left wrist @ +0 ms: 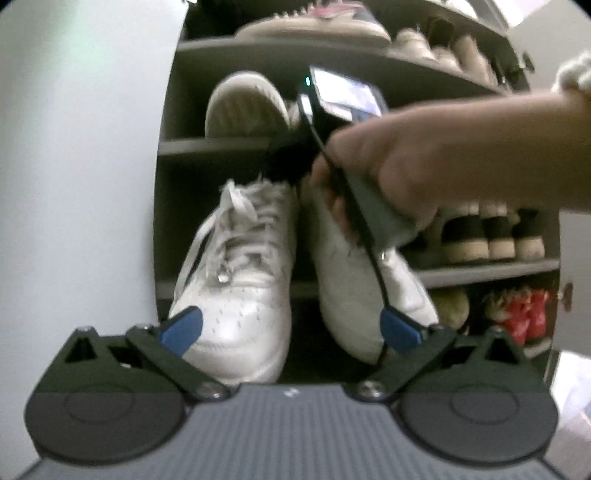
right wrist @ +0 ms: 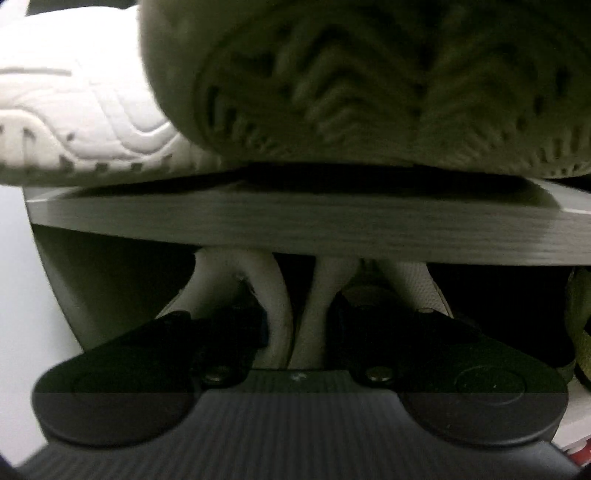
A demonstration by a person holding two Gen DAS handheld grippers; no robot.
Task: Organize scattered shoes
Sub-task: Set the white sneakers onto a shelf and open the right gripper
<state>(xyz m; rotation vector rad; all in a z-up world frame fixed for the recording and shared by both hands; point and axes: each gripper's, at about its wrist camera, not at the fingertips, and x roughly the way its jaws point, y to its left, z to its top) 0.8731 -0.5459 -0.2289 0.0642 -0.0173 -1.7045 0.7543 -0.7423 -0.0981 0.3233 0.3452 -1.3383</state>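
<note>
Two white sneakers hang side by side in front of the dark shoe rack (left wrist: 221, 142), toes toward the left wrist camera: a laced one (left wrist: 240, 280) and a plainer one (left wrist: 351, 280). A hand (left wrist: 413, 166) holds my right gripper above them. In the right wrist view my right gripper (right wrist: 295, 321) is shut on the two inner collars (right wrist: 277, 310), pinched together just under a grey shelf edge (right wrist: 295, 225). My left gripper (left wrist: 291, 328) stands open in front of the toes, its blue pads (left wrist: 181, 328) wide apart and touching nothing I can see.
On the shelf above, a white shoe (left wrist: 247, 107) shows its sole (right wrist: 369, 92), with another white shoe (right wrist: 74, 110) to its left. Pale shoes (left wrist: 314, 26) fill the top shelf. Black-and-tan shoes (left wrist: 491, 236) and red ones (left wrist: 524, 317) sit at right. A white wall (left wrist: 74, 184) borders the rack.
</note>
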